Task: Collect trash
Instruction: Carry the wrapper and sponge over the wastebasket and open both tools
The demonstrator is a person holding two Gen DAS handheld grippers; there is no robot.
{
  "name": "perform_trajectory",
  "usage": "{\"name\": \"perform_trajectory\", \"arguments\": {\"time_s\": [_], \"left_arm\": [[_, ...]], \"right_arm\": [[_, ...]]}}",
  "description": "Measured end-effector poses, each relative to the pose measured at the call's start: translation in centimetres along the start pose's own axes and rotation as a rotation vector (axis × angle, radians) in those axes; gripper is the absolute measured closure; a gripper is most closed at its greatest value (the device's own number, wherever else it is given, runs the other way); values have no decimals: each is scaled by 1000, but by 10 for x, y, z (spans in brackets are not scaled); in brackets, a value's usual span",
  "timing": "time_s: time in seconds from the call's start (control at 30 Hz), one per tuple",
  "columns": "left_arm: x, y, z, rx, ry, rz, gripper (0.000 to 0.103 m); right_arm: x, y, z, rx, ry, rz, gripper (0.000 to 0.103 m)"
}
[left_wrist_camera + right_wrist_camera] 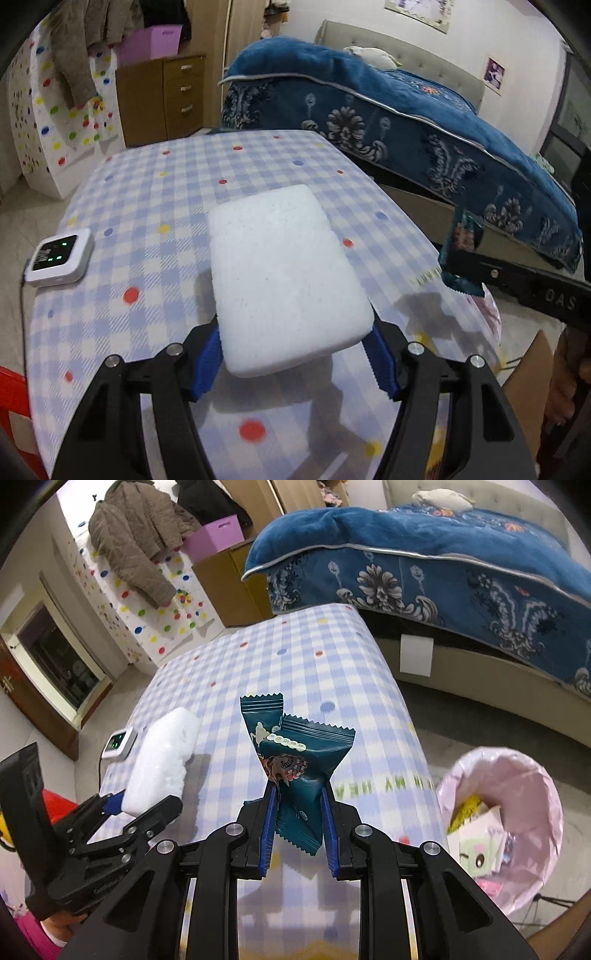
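Observation:
A white foam block [288, 273] is lifted just above the checked tablecloth [147, 206], and my left gripper [295, 354] is shut on its near end with both blue pads pressing its sides. The right wrist view shows the same foam block [162, 753] in the left gripper [122, 805] at the lower left. My right gripper [299, 794] is shut on a crumpled teal snack wrapper [295, 746], which it holds upright over the table [314, 657]. From the left wrist camera, the wrapper [460, 236] and the right gripper [461, 266] show at the right edge.
A bin lined with a pink bag [535, 775] stands on the floor right of the table and holds some packaging. A small white device with green lights [59, 256] lies near the table's left edge. A bed with a blue blanket [406, 110] stands behind the table, and a wooden drawer unit [162, 96] at the back left.

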State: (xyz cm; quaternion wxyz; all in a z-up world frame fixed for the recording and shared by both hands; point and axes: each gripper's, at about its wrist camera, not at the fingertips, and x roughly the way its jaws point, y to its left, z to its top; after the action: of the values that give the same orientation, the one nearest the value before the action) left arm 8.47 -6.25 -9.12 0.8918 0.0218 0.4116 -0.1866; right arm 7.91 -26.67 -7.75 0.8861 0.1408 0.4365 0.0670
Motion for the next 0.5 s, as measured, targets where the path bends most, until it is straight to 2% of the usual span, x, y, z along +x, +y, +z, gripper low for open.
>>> {"name": "perform_trajectory", "arguments": {"time_s": [0.23,0.5], "left_arm": [[-23,-31,-23,78,-7,-11,37],[-32,-74,-25,178,-18,-49,36]], "right_arm": [[-23,-6,-25,14,-3,-11,80],[-55,-31,-41,54,-56,-52,80]]}}
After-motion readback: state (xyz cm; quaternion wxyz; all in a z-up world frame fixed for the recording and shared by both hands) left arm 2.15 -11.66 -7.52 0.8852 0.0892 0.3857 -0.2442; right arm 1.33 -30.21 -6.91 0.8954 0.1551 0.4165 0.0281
